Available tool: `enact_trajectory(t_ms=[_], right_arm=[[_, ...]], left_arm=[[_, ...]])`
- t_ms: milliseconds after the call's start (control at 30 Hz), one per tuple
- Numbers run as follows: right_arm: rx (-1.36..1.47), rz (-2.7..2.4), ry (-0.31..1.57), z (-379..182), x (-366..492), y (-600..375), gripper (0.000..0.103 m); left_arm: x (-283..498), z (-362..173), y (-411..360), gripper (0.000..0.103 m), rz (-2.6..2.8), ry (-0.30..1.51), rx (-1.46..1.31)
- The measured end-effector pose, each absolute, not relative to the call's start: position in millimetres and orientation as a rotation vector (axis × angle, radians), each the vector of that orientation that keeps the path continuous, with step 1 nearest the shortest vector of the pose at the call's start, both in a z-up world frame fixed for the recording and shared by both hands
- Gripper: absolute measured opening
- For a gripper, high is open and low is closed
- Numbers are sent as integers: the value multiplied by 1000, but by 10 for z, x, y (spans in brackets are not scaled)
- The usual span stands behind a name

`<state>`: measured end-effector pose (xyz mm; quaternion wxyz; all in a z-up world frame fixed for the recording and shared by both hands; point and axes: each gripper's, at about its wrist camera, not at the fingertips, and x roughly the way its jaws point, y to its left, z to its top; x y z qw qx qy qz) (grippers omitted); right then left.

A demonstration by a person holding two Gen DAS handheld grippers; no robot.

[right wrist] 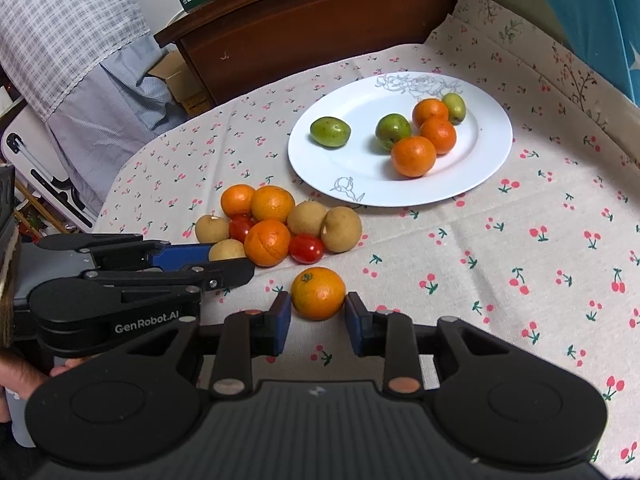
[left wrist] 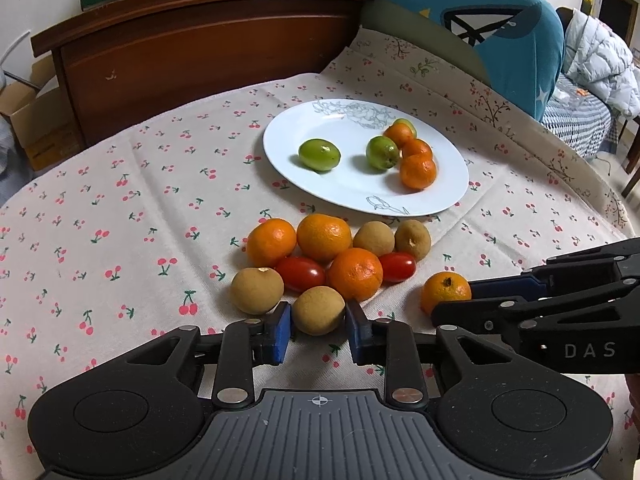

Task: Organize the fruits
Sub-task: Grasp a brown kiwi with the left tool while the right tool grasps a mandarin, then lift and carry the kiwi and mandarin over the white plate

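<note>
In the left wrist view my left gripper (left wrist: 318,324) is shut on a tan longan (left wrist: 318,310) at the near edge of a fruit pile (left wrist: 332,256) of oranges, longans and two cherry tomatoes. The right wrist view shows my right gripper (right wrist: 318,306) with both blue pads against a lone orange (right wrist: 318,293) resting on the cloth. That orange (left wrist: 446,290) and the right gripper (left wrist: 454,300) also appear at the right of the left wrist view. Beyond the pile lies a white plate (left wrist: 348,192) (right wrist: 360,156) carrying three oranges and three green fruits.
A cherry-print tablecloth (left wrist: 120,220) covers the round table. A dark wooden headboard (left wrist: 200,48) stands behind it, with a teal cushion (left wrist: 500,20) at the back right. The table edge curves away at left (right wrist: 120,184), with cardboard boxes and checked fabric (right wrist: 60,20) beyond.
</note>
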<state>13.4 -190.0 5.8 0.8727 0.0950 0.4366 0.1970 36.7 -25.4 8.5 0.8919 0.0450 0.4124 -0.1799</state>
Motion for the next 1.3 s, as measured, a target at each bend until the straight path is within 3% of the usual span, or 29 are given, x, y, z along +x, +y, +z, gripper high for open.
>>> enact_trajectory(t_ms=[700, 1300], right_arm=[[197, 421, 862, 301, 33, -1917, 29], [245, 416, 714, 845, 261, -2173, 29]], left_arm=[[208, 409, -333, 26, -357, 817, 97], [341, 870, -496, 26, -344, 719, 91]])
